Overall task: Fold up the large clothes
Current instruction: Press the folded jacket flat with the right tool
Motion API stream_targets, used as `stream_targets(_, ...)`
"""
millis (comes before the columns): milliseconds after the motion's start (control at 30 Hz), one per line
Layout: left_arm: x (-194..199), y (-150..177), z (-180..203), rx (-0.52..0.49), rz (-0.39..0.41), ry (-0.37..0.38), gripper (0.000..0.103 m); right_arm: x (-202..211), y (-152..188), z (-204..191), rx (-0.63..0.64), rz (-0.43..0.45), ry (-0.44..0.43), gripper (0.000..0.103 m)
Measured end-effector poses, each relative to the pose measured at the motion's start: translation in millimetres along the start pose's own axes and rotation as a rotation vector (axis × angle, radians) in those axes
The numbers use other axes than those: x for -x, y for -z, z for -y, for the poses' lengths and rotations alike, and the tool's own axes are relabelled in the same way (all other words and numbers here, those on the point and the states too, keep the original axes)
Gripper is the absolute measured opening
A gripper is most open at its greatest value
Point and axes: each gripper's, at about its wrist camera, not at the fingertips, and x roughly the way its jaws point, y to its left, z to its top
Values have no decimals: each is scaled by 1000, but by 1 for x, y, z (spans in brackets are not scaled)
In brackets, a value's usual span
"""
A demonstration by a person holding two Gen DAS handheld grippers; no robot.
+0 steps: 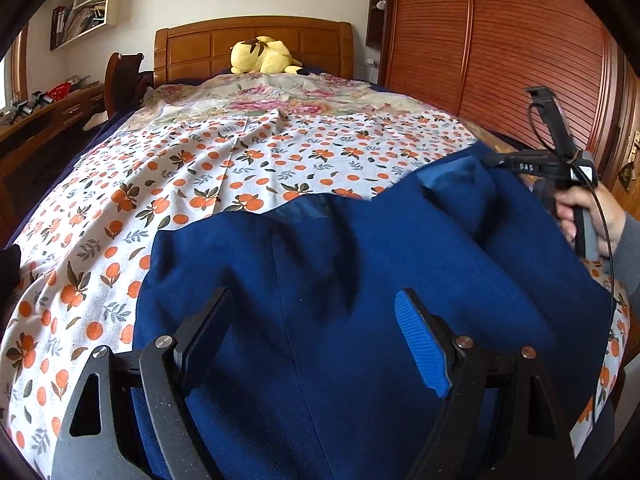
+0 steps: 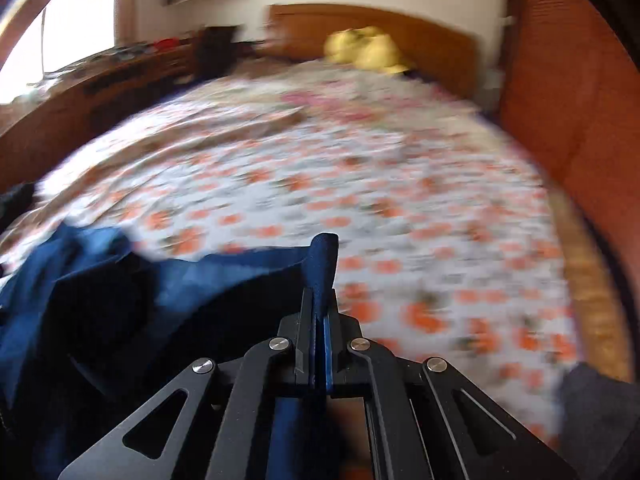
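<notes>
Left wrist view | blue garment (image 1: 320, 264) spread on bedsheet (image 1: 200, 168) | left gripper (image 1: 316, 344) released above it | right gripper (image 2: 319, 320) clenched on a fabric fold | likely soft, limp, weighty; grip hems or corners

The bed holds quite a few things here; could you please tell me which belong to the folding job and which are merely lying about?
Part of the job:
- blue garment
- left gripper, open above it
- right gripper, shut on a pinch of the blue garment
- orange-print sheet, the folding surface

Just lying about:
- yellow plush toy
- wooden headboard
- wall shelf
</notes>
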Motion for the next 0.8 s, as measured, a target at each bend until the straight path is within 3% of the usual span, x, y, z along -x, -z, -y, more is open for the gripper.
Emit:
stream_targets(133,-2,-3,0,13,-11,-13,83,-26,18,40,-66,-124,30,2)
stream_targets(267,-4,-6,4,-1,-21,-43,83,-27,30,45,-54,-136,36,5)
stream_targets(400,2,-10,10,-7,-4,-38,83,-7,30,39,-46,-108,41,23)
stream_targets(467,5,-11,14,-12,2,-35,83,9,34,35,-35,-80,24,42)
stream_targets(800,23,-15,44,-56,35,-6,83,95,96,1,23,-44,-160,44)
